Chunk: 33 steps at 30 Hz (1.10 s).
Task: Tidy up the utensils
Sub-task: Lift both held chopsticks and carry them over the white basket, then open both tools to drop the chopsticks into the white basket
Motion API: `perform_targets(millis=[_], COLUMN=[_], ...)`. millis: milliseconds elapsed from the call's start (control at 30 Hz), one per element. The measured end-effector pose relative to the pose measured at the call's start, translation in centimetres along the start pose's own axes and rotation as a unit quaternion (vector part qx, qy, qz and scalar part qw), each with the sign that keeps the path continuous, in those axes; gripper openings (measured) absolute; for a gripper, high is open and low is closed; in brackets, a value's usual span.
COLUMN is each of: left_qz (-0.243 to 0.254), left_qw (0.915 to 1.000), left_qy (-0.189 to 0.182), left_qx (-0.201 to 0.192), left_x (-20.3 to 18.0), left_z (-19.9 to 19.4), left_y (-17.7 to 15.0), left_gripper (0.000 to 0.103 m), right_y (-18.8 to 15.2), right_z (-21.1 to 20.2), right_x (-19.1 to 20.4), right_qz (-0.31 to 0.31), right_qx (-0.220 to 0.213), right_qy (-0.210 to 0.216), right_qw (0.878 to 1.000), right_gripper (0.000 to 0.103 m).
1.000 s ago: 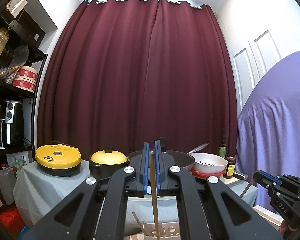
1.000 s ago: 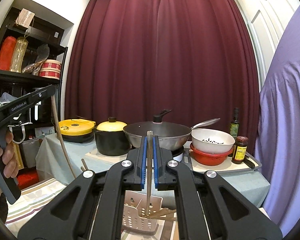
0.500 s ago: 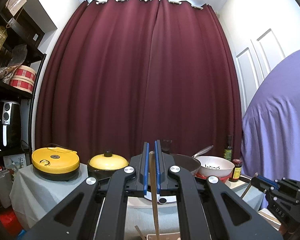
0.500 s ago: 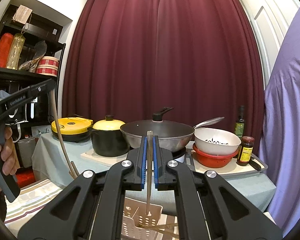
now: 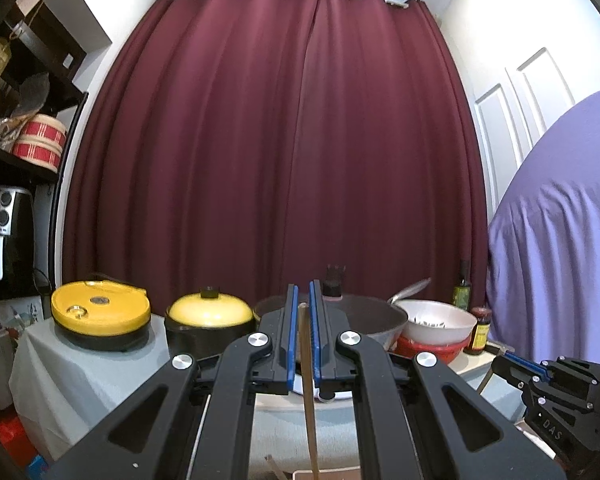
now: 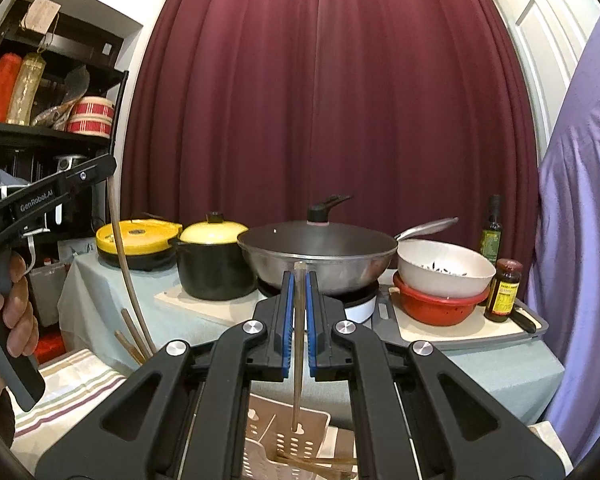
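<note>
My left gripper [image 5: 303, 298] is shut on a wooden chopstick [image 5: 309, 392] that hangs straight down between its blue pads. My right gripper [image 6: 297, 276] is shut on another chopstick [image 6: 298, 356], its lower tip over a cream perforated utensil holder [image 6: 284, 432] at the bottom. Several chopsticks [image 6: 320, 466] lie in and beside the holder. The left gripper also shows at the left of the right wrist view [image 6: 104, 168] with its chopstick [image 6: 126, 276] curving down. The right gripper shows at the lower right of the left wrist view [image 5: 504, 364].
A cloth-covered table [image 6: 112, 292] behind holds a yellow cooker [image 6: 138, 240], a black pot with yellow lid [image 6: 214, 260], a lidded wok [image 6: 318, 256], stacked white and red bowls [image 6: 444, 280], and two bottles [image 6: 506, 296]. More chopsticks [image 6: 130, 336] stick up at left. Shelves [image 6: 40, 132] stand left.
Both grippers have risen with their chopsticks. The holder has dropped lower in both views and is nearly out of the left wrist view.
</note>
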<state>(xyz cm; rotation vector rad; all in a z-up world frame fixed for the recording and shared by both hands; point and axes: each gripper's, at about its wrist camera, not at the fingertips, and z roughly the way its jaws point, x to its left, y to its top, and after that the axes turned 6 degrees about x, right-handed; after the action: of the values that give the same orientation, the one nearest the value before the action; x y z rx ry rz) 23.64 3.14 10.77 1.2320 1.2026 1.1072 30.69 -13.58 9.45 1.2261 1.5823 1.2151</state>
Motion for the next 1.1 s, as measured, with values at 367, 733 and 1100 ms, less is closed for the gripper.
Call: perform_targets(millis=[367, 733, 1100], left_qz=[-0.005, -0.003, 0.001], left_qw=[0.9994, 0.9988, 0.998], left_qy=[0.0, -0.002, -0.002], left_qx=[0.035, 0.049, 0.063], left_x=[0.8, 0.9, 0.6], left_z=[1.3, 1.9, 1.7], left_y=[-2.3, -3.2, -4.1], left_gripper=[0.006, 0.006, 0.035], right_y=[0.0, -1.1, -1.4], right_z=[-0.3, 0.7, 0.2], right_x=[0.7, 0.4, 0.1], right_qz=[-0.008, 0.0, 0.013], right_qx=[-0.006, 0.016, 0.019], right_qy=[-0.003, -0.008, -0.029], right_qw=[1.0, 1.0, 0.999], right_gripper=[0.006, 0.006, 0.046])
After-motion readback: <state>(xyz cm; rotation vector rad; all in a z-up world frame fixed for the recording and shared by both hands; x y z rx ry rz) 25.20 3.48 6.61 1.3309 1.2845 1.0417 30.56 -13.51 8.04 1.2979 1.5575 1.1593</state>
